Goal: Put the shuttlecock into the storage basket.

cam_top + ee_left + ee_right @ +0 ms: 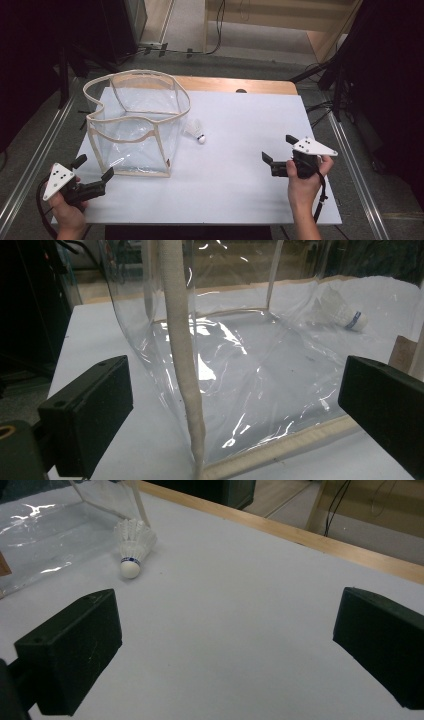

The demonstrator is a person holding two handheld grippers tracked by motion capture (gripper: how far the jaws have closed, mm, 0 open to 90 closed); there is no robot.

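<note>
A clear plastic bag point(134, 125) with cream fabric trim stands open on the white table point(235, 165) at the left. A white shuttlecock point(195, 131) lies on the table just right of the bag, cork end toward me. My left gripper point(94, 168) is open near the bag's front left corner, apart from it. In the left gripper view the bag's trimmed corner point(182, 365) rises between the jaws, and the shuttlecock point(345, 315) shows through the plastic. My right gripper point(279, 148) is open over bare table at the right. The shuttlecock point(134, 547) lies far ahead of it.
A wooden strip point(240, 85) runs along the table's far edge. Metal rails point(350, 150) flank both sides of the table. Cables and dark stands point(330, 70) sit on the floor beyond. Bare white surface spans the middle and front of the table.
</note>
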